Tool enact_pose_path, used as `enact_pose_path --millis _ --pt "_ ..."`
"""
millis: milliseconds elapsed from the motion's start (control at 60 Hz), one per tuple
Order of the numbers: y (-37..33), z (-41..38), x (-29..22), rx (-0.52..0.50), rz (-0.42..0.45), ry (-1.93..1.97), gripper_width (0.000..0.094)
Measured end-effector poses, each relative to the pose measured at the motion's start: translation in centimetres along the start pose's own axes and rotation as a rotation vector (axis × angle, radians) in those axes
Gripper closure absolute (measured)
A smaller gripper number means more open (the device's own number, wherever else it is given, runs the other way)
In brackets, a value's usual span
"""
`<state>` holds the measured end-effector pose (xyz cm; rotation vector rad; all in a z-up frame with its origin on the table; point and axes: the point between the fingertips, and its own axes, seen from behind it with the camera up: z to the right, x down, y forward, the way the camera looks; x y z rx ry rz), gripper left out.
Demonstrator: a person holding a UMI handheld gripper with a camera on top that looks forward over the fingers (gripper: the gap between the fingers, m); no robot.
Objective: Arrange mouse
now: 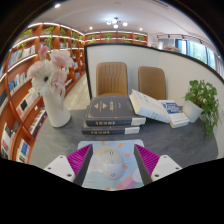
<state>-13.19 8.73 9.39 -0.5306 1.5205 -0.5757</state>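
The gripper [112, 160] stood wide open, and the mouse [110, 163], pale and white, lay between its two pink pads [80, 158] on a light mat [110, 180]; whether the pads touched it could not be told. The step in hand looked like the grasp or the release of the mouse. The next move likely called for closing squarely on its sides. Beyond the jaws lay one stack of dark books [113, 112], roughly three. An open book [158, 107] lay beside it. One vase [52, 88] of flowers stood ahead to the left, one plant [204, 100] to the right, and two chairs [112, 78] stood behind.
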Motion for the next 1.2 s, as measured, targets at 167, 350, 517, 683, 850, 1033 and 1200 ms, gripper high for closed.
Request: enact_pose_path --millis 167,350,517,683,850,1033,1200 --pt "-9.0 0.4 -4.7 -0.018 0.108 0.011 0.0108" --pt "-17.4 1.7 -4.2 -0.025 0.158 -0.006 0.0110" --pt "-22.6 3.0 -1.8 -0.042 0.166 -0.014 0.0109" --pt "-26.4 4.3 -0.3 -0.028 0.187 -0.020 0.0111" --pt "-28.7 5.1 0.0 -0.027 0.195 0.012 0.0112" --pt "-29.9 5.7 0.5 -0.011 0.194 0.004 0.0127" --pt "-30.6 6.1 0.5 -0.001 0.209 -0.006 0.0127"
